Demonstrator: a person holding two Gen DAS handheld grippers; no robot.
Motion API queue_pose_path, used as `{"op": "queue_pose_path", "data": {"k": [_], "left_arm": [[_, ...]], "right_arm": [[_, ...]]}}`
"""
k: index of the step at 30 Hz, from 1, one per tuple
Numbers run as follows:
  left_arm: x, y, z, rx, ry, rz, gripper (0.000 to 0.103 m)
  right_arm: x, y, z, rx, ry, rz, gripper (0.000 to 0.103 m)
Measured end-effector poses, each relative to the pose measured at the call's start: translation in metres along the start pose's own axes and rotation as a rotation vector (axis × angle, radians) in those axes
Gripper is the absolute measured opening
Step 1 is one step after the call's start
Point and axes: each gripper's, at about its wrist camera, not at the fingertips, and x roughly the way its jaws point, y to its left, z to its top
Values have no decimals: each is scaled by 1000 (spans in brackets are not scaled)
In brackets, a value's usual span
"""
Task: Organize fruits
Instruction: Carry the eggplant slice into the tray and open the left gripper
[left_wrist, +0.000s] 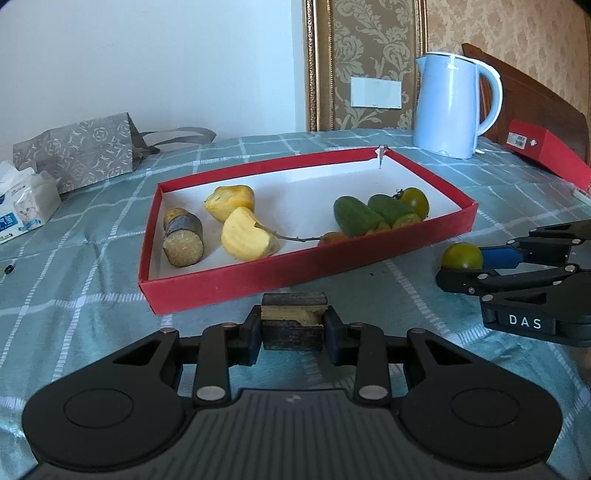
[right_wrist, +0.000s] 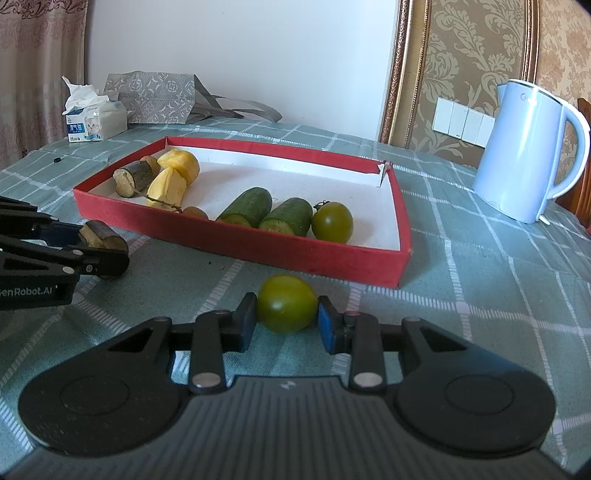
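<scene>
A red tray (left_wrist: 295, 264) (right_wrist: 236, 251) with a white floor holds a sugarcane piece (left_wrist: 183, 238), two yellow fruit pieces (left_wrist: 247, 236), two cucumber pieces (left_wrist: 356, 218) (right_wrist: 245, 206) and a green tomato (left_wrist: 415, 201) (right_wrist: 332, 221). My left gripper (left_wrist: 293, 325) (right_wrist: 101, 243) is shut on a split sugarcane piece (left_wrist: 293, 319) (right_wrist: 99, 234) just in front of the tray's near wall. My right gripper (right_wrist: 286, 321) (left_wrist: 461, 264) is shut on a second green tomato (right_wrist: 286, 302) (left_wrist: 461, 255) on the cloth in front of the tray's right end.
A checked green cloth (right_wrist: 480, 288) covers the table. A light blue kettle (left_wrist: 454, 103) (right_wrist: 532, 151) stands behind the tray on the right. A tissue pack (right_wrist: 94, 118) and a grey bag (right_wrist: 155, 96) lie at the back left. A red box (left_wrist: 543, 147) lies at the far right.
</scene>
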Motion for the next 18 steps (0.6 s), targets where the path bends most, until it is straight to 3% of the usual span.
{"op": "queue_pose_path", "data": {"k": [4,14,18], "left_arm": [[-2,2,3,-22,14,19,33],[-21,3,20,-17,-53,27,33],[-14,9,42,-27,-59,40,33]], "right_arm": [[0,0,0,-1,0,0,32],[0,-1,0,0,1,1,32],[0,-1,0,2,1,2,32]]}}
